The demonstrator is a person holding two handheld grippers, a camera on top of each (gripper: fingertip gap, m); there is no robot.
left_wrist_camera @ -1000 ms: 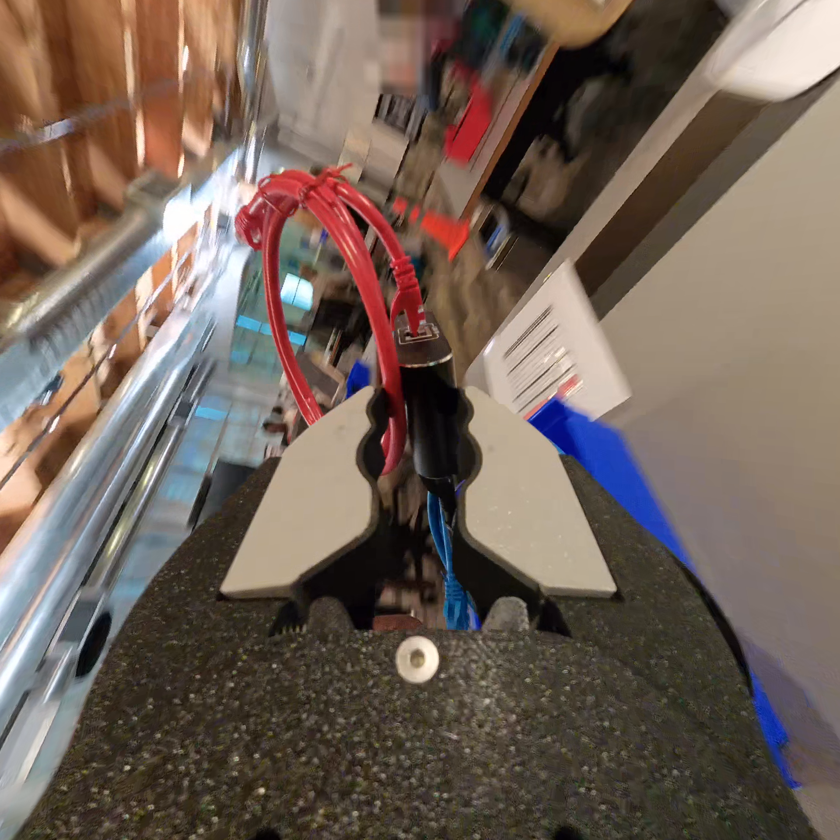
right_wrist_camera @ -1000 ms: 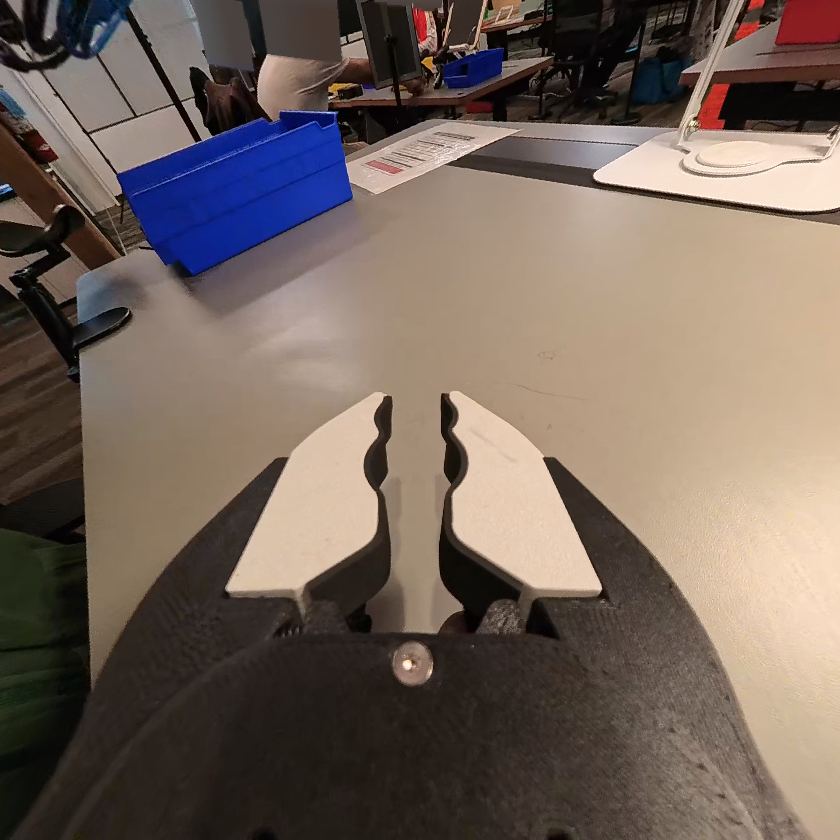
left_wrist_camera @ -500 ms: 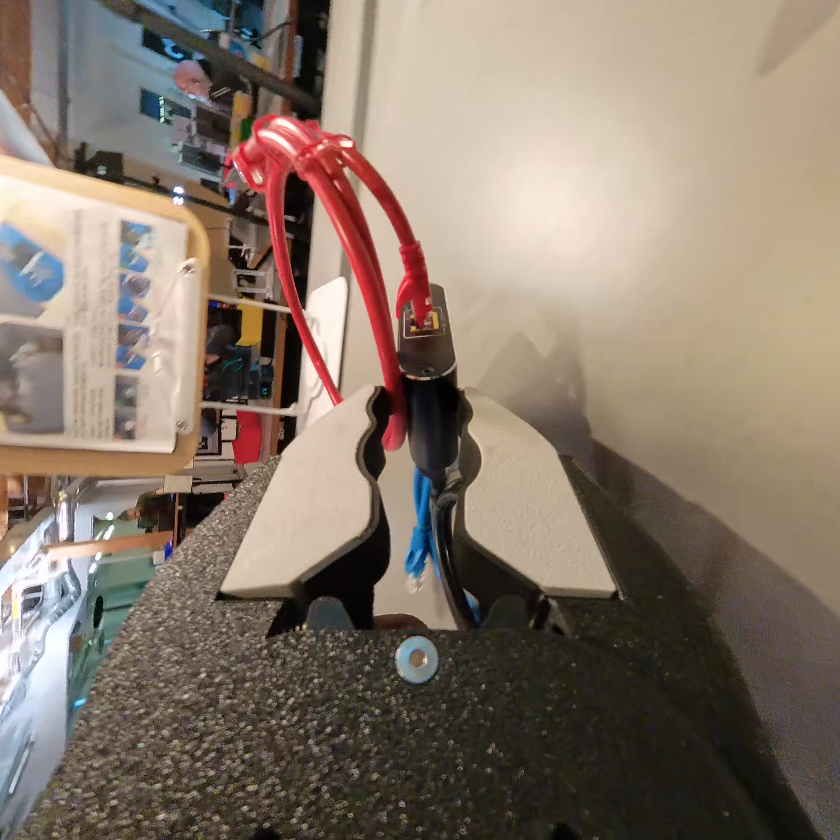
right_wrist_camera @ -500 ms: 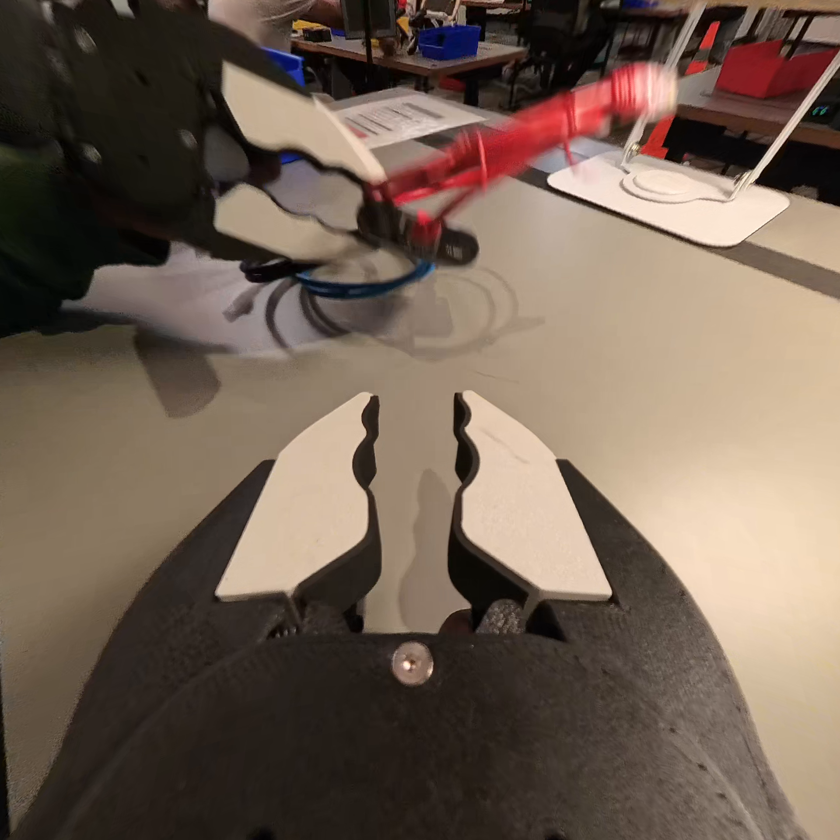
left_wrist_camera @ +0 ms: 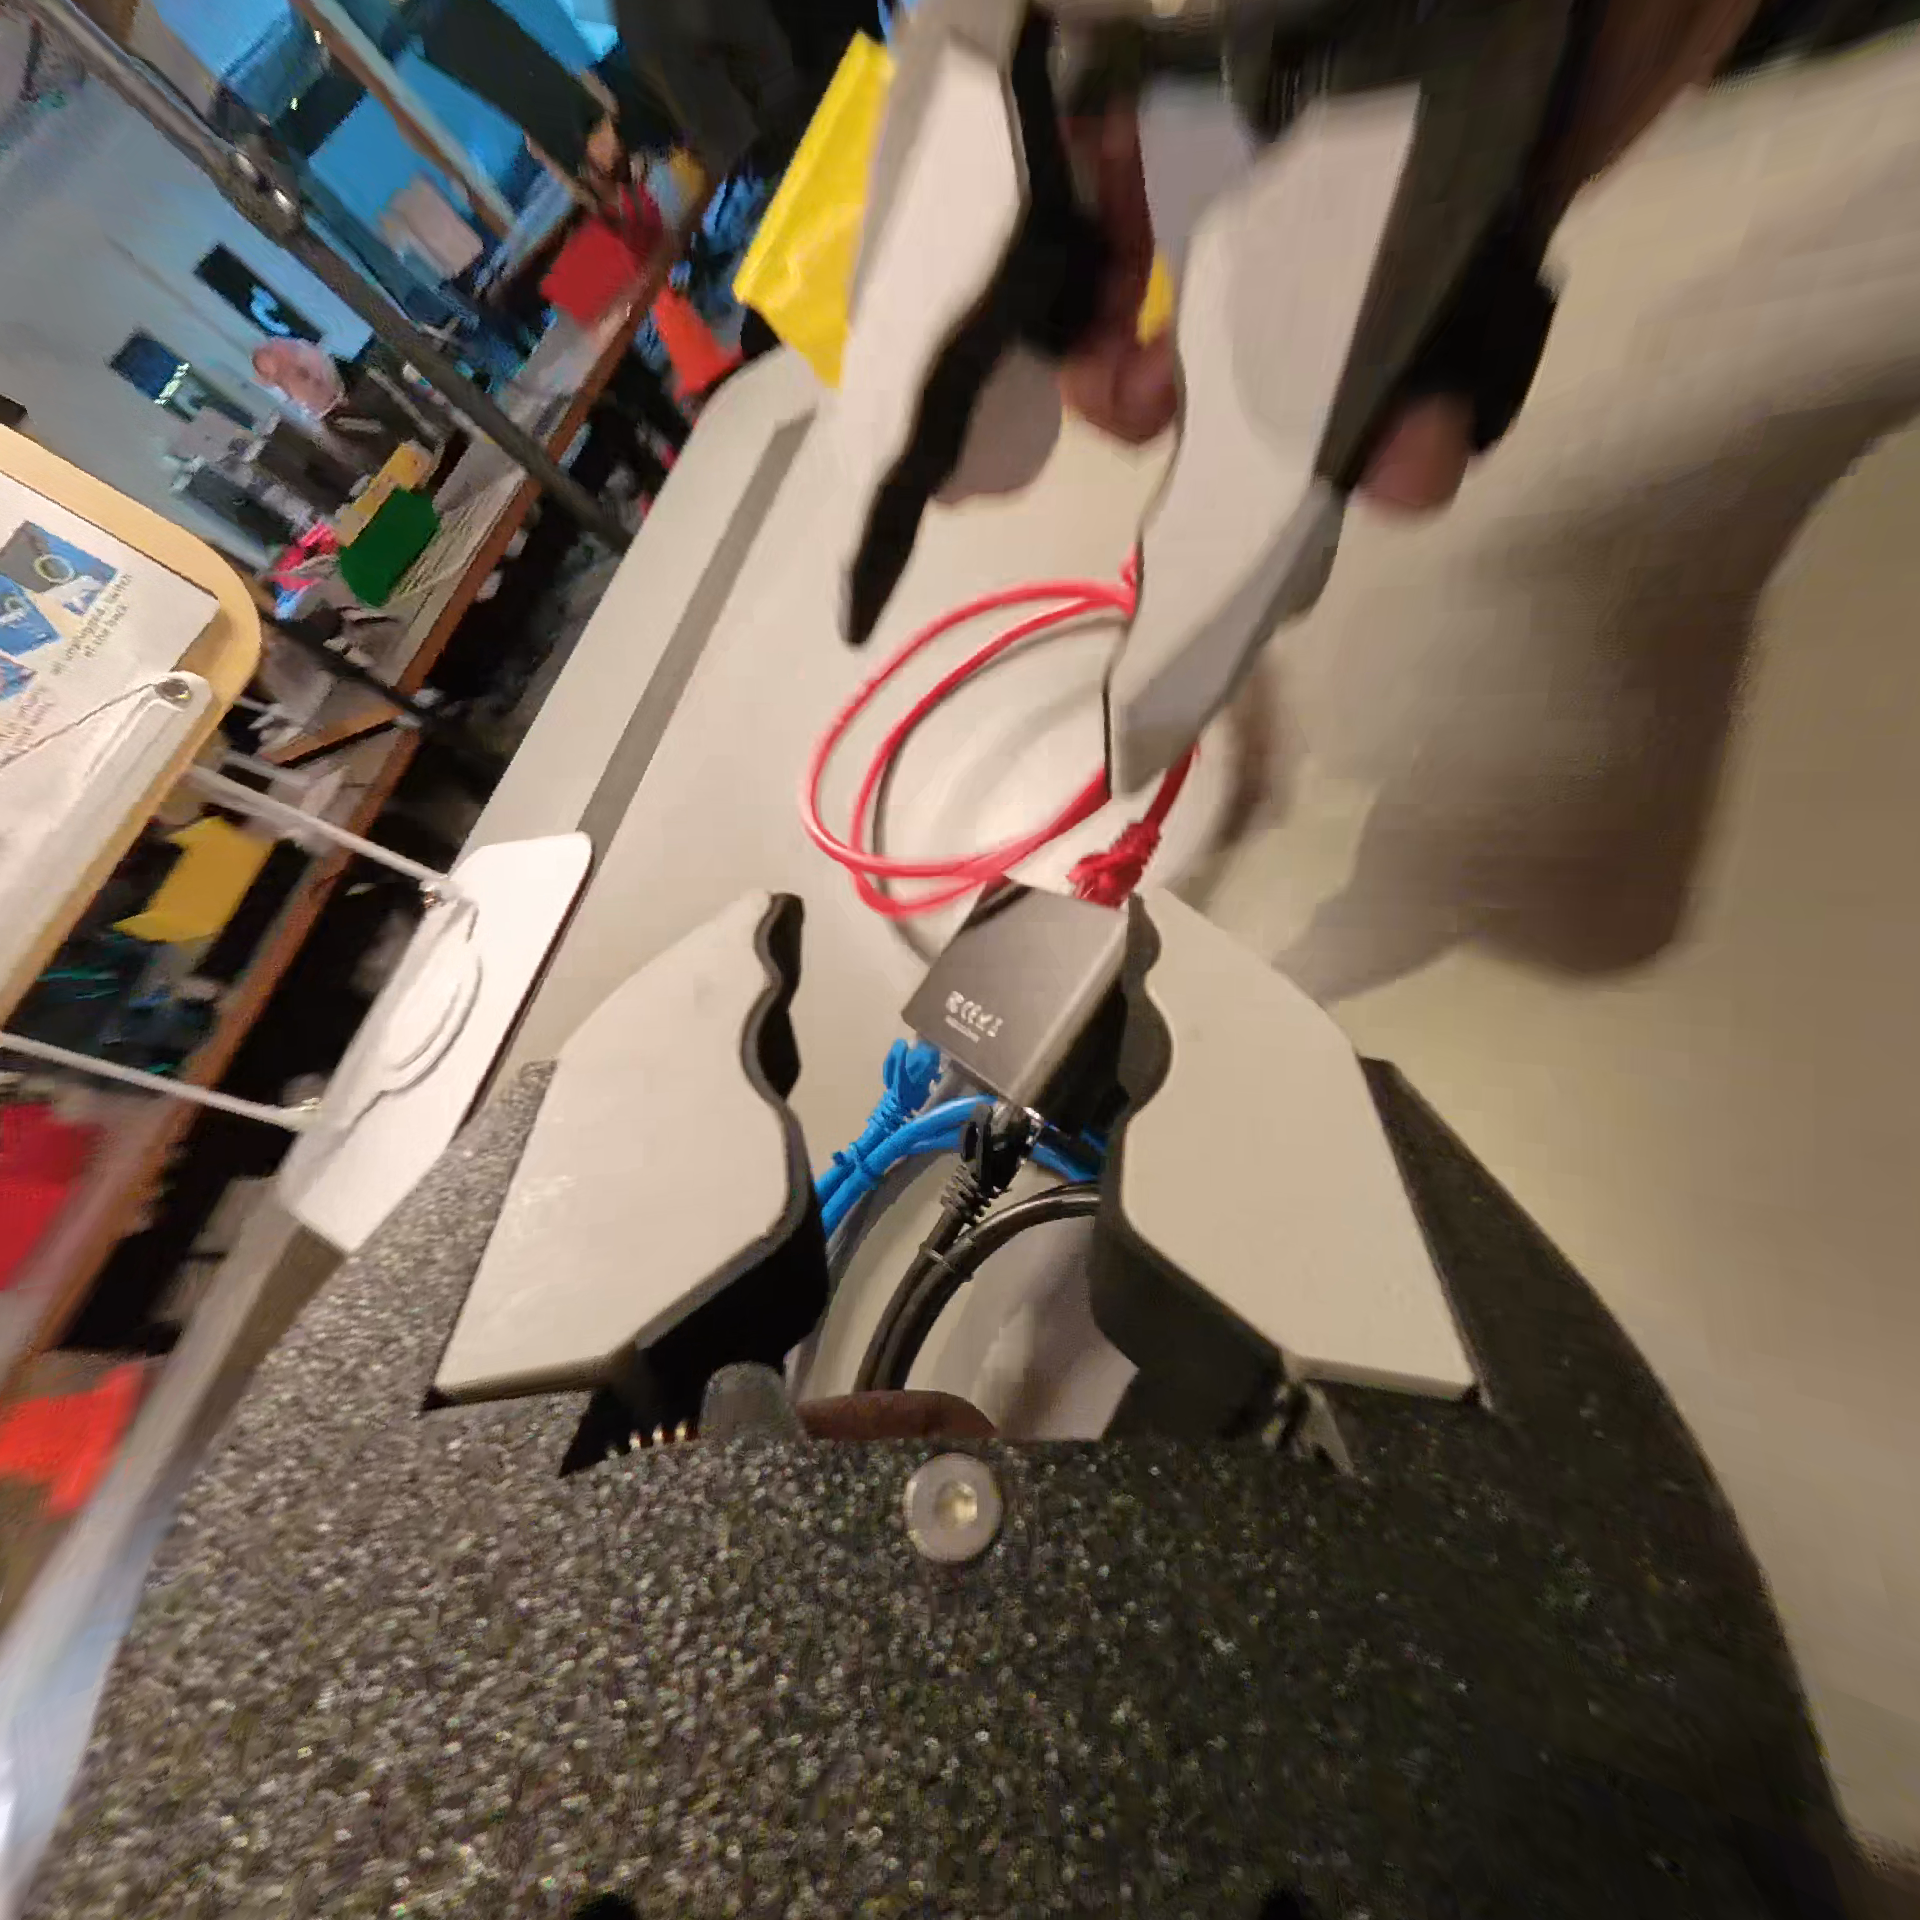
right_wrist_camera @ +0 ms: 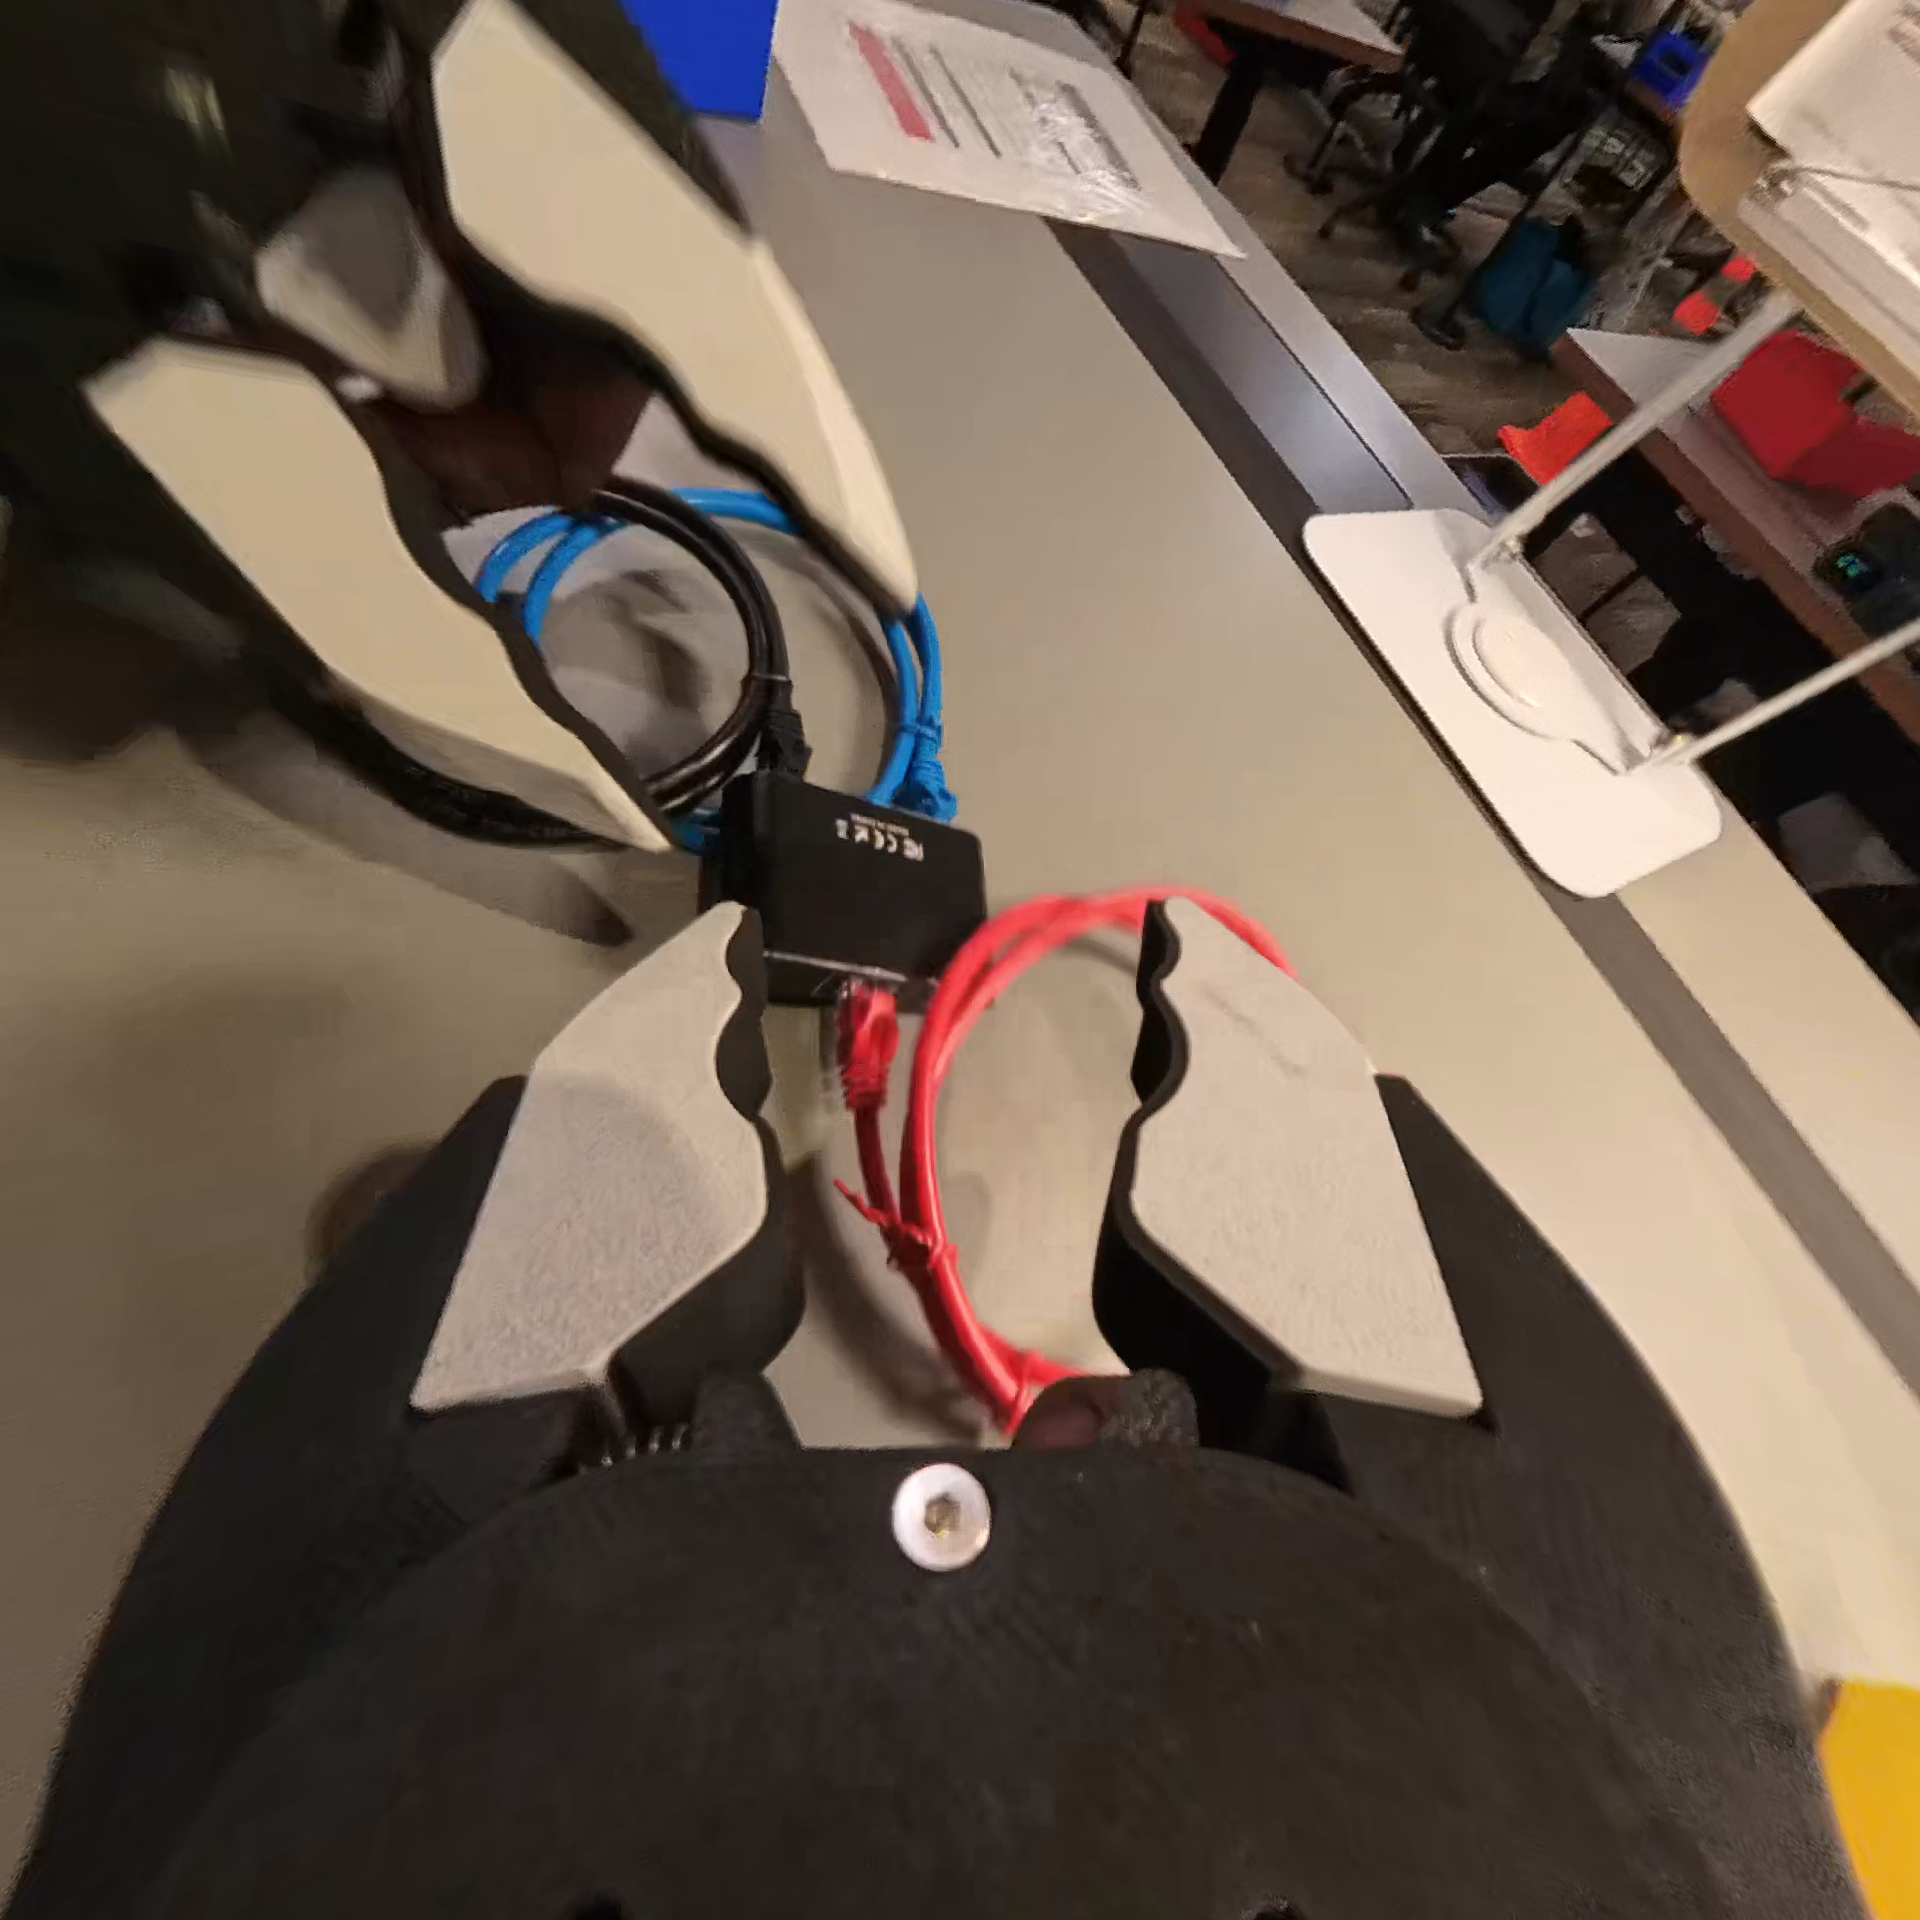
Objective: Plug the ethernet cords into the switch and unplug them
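Note:
A small black switch (right_wrist_camera: 862, 883) lies on the grey table (right_wrist_camera: 1091, 623). A red ethernet cord (right_wrist_camera: 935, 1132), coiled and tied, is plugged into its near side. A blue cord (right_wrist_camera: 920, 675) and a black cord (right_wrist_camera: 753, 634) leave its far side. My right gripper (right_wrist_camera: 945, 914) is open, its fingers astride the red plug and coil. My left gripper (right_wrist_camera: 769, 717) faces it, open, over the blue and black cords. In the left wrist view the left gripper (left_wrist_camera: 956, 925) is open with the switch (left_wrist_camera: 1018, 987) between its fingertips, against the right one. The right gripper (left_wrist_camera: 997, 686) hangs open over the red coil (left_wrist_camera: 914, 748).
A white stand base (right_wrist_camera: 1507, 686) with thin metal legs sits near the table's right edge. A laminated sheet (right_wrist_camera: 997, 114) and a blue bin (right_wrist_camera: 707, 52) lie at the far end. Other desks and chairs stand beyond the table.
My left gripper brought the switch and cords down to the table and opened, letting go of the switch. My right gripper opened wider and moved in over the red cord.

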